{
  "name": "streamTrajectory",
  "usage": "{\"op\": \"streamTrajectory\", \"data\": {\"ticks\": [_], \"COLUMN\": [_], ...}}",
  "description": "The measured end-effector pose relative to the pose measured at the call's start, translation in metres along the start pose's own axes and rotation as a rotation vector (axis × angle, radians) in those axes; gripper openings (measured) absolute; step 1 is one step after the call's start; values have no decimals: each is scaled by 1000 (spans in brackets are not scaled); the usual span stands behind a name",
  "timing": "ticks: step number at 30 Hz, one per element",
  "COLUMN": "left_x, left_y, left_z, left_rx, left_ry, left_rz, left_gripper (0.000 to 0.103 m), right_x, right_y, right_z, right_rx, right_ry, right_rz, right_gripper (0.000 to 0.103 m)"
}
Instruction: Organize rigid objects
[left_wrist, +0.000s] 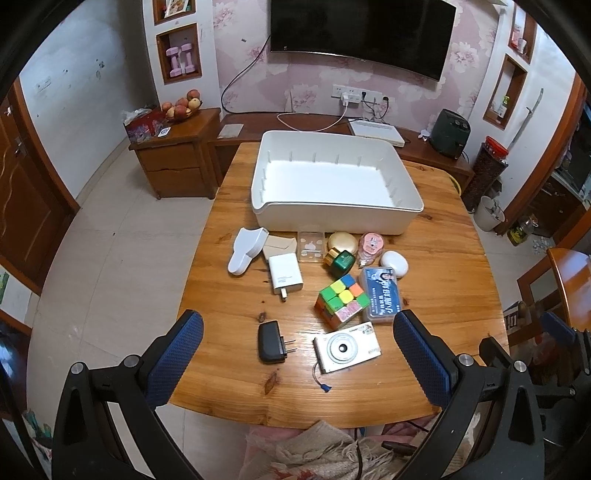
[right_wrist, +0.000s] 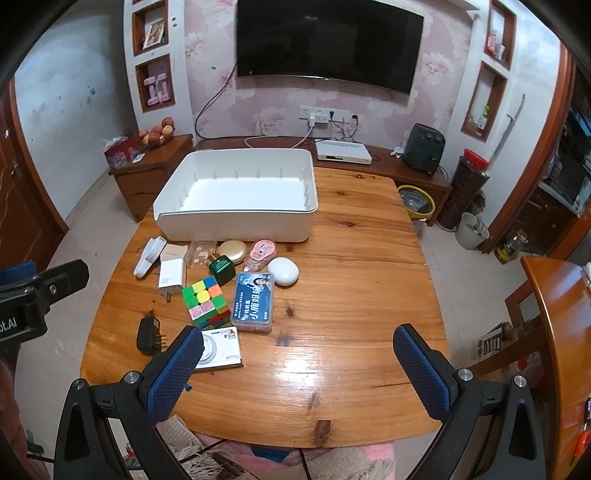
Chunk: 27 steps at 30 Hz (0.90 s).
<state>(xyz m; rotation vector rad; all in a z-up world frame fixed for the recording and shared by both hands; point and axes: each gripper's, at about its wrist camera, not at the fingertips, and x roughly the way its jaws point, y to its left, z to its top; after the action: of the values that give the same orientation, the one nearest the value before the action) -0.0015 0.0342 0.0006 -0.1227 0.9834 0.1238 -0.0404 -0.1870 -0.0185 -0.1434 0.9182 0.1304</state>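
Rubik's cube (left_wrist: 341, 301) wedged between camera (left_wrist: 346, 347), blue case (left_wrist: 381, 294), green jar (left_wrist: 340, 261), both claws released.

Right wrist view: the right gripper's left finger (right_wrist: 177, 373) hides the left half of the white camera (right_wrist: 225, 350). Printed text on the blue box (right_wrist: 254, 301) is too small to read.

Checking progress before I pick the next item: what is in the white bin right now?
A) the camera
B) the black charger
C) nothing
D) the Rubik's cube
C: the white bin shows only its bare floor, while the cube, camera and black charger all lie on the table in front of it.
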Motion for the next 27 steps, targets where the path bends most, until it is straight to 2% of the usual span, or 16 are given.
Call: {"op": "streamTrajectory", "data": {"ticks": [6,10,18,27], "left_x": [7,15,38,92], "left_y": [13,27,54,64], "left_z": [-5,-7,-16,-33], "left_rx": [-27,-53,-105,-105], "left_ry": [0,-9,10,111], "left_rz": [4,37,66,89], "left_gripper": [102,102,102,102], "right_x": [10,26,62,131], "right_y": [15,24,45,74], "right_z": [1,3,0,-26], "right_rx": [-52,-78,-131,-162], "right_ry": [4,23,61,166], "right_rz": [7,24,100,167], "right_gripper": [103,103,103,103]}}
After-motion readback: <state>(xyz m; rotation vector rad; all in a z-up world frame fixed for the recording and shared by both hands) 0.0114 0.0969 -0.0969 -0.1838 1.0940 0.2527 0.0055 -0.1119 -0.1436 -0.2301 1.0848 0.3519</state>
